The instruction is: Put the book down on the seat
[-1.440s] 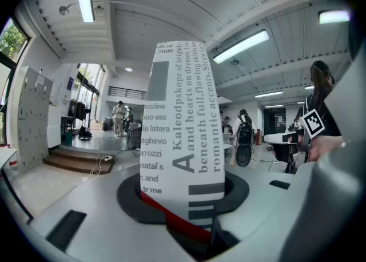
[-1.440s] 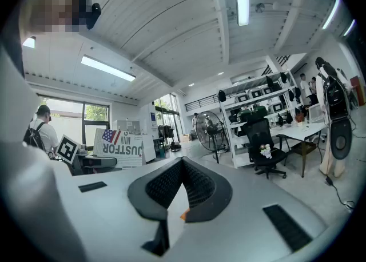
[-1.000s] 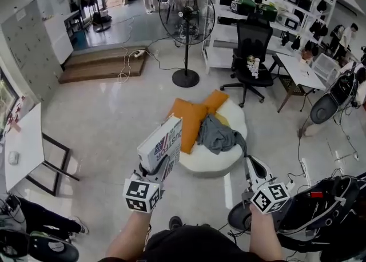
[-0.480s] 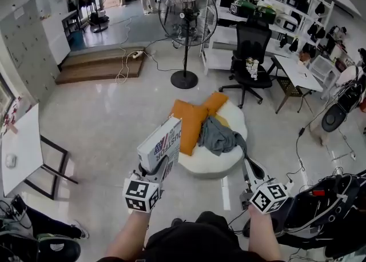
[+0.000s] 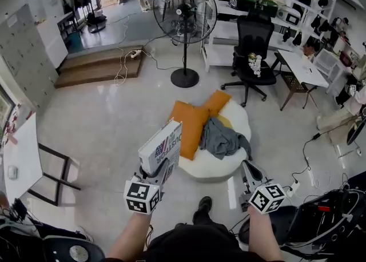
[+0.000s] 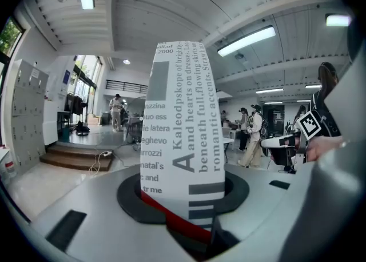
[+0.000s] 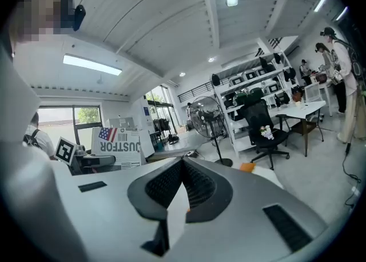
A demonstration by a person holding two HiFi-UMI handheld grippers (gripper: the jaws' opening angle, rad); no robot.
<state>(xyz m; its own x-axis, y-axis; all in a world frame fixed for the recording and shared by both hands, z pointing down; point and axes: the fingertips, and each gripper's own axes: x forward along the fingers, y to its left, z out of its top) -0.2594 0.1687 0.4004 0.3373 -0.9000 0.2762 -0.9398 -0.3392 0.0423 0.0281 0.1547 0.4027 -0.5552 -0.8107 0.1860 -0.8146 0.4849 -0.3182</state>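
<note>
A white book point(image 5: 162, 145) with a flag and large print on its cover stands upright in my left gripper point(image 5: 157, 172), whose jaws are shut on its lower edge. In the left gripper view the book's back cover point(image 6: 183, 135) fills the middle, rising from between the jaws. The seat point(image 5: 209, 166) is a round white pouf on the floor just ahead and to the right of the book. Two orange cushions point(image 5: 191, 123) and a grey cloth point(image 5: 220, 136) lie on it. My right gripper point(image 5: 250, 170) hovers at the pouf's near right edge, shut, with nothing in it point(image 7: 183, 161).
A standing fan point(image 5: 185, 15) and a black office chair point(image 5: 251, 49) stand beyond the pouf, with a white desk point(image 5: 300, 69) to the right. A white table point(image 5: 23, 158) is at the left. Cables and a power strip point(image 5: 294, 186) lie on the floor at the right.
The book stays upright in the left gripper. The view has shifted a little, and a shoe now shows on the floor between the grippers.
</note>
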